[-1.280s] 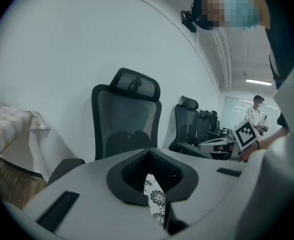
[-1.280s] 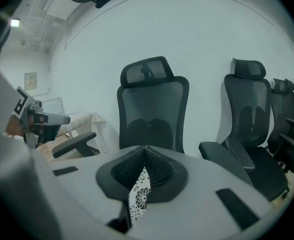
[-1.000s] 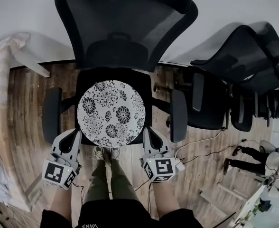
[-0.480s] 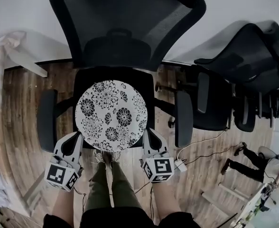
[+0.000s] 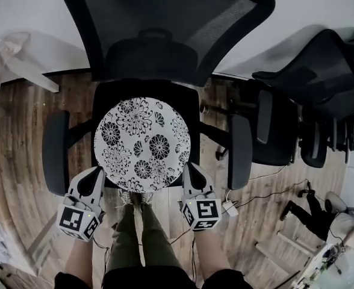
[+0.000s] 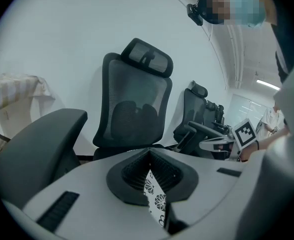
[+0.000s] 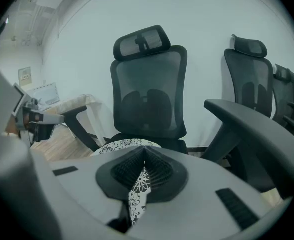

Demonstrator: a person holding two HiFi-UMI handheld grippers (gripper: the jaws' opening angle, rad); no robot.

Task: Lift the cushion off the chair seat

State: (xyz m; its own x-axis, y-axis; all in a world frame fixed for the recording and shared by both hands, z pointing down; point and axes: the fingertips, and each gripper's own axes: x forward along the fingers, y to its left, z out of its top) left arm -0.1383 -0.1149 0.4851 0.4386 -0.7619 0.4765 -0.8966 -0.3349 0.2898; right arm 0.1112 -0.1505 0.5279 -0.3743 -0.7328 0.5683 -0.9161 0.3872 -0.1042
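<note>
My left gripper is pressed together on a fold of patterned fabric, and my right gripper pinches the same cloth. In each gripper view a strip of the floral print stands between the dark pads. Both bites are on the cushion, a round, flat, black-and-white disc. The left one is at about 7 o'clock on its rim and the right at about 5 o'clock, both on the edge nearest me.

The cushion lies over the middle of the seat, between the two armrests. I cannot tell whether its far edge touches the seat.

I judge it light and soft. The rim folds into the pads, so the middle and the 12 o'clock side will likely sag once it hangs from the near edge. The cover looks like smooth printed cloth, so a shallow pinch could slide off, and a deeper bite that takes in the padding would hold better. Two holds set well apart should keep it level. Nothing about it looks fragile.
</note>
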